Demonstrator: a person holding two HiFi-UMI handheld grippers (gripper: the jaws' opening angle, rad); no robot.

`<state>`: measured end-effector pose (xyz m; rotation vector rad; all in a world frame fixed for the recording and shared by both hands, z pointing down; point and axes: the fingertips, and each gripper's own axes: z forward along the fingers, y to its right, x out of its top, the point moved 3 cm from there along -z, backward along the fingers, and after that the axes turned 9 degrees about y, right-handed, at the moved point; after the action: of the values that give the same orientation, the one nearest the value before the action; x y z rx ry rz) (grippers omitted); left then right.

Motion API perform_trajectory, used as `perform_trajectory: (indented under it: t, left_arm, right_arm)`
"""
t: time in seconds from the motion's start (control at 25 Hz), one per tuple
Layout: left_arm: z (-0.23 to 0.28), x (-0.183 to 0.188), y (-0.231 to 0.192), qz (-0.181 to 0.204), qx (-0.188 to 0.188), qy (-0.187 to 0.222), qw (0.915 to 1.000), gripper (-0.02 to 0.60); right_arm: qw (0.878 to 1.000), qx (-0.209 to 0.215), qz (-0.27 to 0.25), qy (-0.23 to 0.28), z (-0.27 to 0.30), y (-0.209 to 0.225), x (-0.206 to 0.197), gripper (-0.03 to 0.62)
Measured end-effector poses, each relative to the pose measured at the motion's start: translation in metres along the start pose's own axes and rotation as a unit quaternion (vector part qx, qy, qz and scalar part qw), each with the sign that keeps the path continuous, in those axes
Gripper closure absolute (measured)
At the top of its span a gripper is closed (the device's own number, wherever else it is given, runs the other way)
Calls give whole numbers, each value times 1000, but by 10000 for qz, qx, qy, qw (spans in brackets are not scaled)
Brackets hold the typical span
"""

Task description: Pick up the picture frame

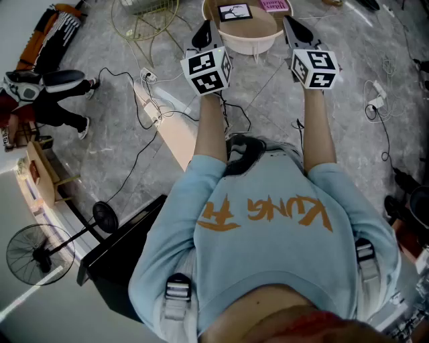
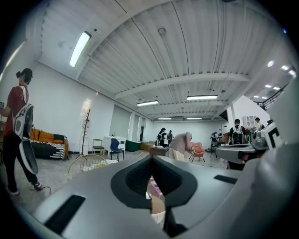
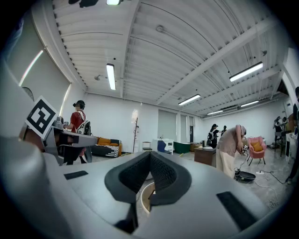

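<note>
Since the left hand-held gripper [image 1: 203, 32] and right hand-held gripper [image 1: 295, 28] are clenched empty, open one before reaching the black-edged rectangular picture frame [image 1: 235, 11].

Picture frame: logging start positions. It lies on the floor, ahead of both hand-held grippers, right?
Not the floor: head view shows the picture frame on the round table, ahead of the left hand-held gripper and right hand-held gripper.

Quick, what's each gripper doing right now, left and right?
Left gripper: closed, holding nothing.
Right gripper: closed, holding nothing.
</note>
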<state>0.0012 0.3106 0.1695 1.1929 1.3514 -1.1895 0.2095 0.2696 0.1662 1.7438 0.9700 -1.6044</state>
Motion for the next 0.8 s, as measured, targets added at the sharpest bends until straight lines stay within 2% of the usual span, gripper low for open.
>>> perform_trajectory:
  t: [0.28, 0.48, 0.8]
  left_arm:
    - [6, 4, 10, 30, 36, -20, 10000, 561]
    - [8, 0, 18, 103, 104, -52, 9999, 561]
    - [2, -6, 18, 81, 308, -139, 9994, 561]
  right_arm:
    - [9999, 90, -3, 48, 0, 10, 6, 597]
    - [9992, -51, 351, 210, -5, 28, 4, 595]
    - [9988, 54, 468, 156, -12, 38, -2, 595]
